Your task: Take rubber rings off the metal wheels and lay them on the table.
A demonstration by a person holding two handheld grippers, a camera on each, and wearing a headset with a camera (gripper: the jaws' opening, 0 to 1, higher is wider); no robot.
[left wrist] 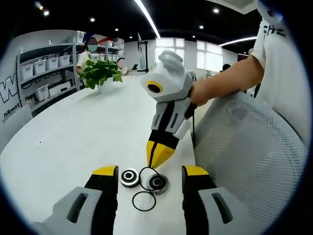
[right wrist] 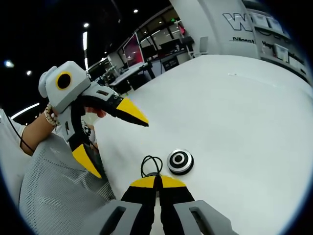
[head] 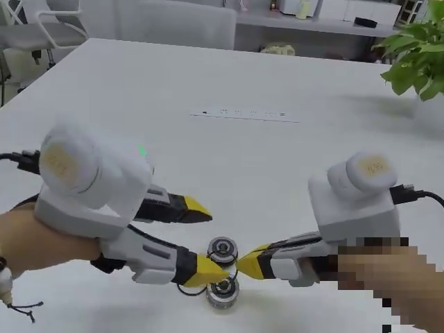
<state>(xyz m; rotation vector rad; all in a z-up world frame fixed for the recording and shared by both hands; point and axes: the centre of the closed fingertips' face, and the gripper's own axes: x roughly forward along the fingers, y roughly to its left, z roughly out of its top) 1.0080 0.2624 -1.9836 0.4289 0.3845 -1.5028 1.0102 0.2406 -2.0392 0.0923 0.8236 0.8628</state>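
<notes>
Two metal wheels lie side by side near the table's front edge, the far wheel (head: 223, 248) (left wrist: 129, 177) (right wrist: 180, 161) and the near wheel (head: 222, 293) (left wrist: 158, 183). My right gripper (head: 248, 262) (left wrist: 157, 160) (right wrist: 157, 180) is shut on a thin black rubber ring (left wrist: 141, 175) (right wrist: 143, 166), which loops out from its tips beside the near wheel. A second, loose rubber ring (head: 186, 290) (left wrist: 134, 201) lies flat on the table. My left gripper (head: 203, 239) (left wrist: 150, 171) (right wrist: 117, 142) is open, its jaws either side of the wheels, touching nothing.
The white table (head: 229, 159) stretches far ahead. A potted plant (head: 416, 59) (left wrist: 100, 72) stands at its far right corner. A flat white strip (head: 244, 114) lies mid-table. A mesh chair back (left wrist: 244, 147) sits close to the near edge.
</notes>
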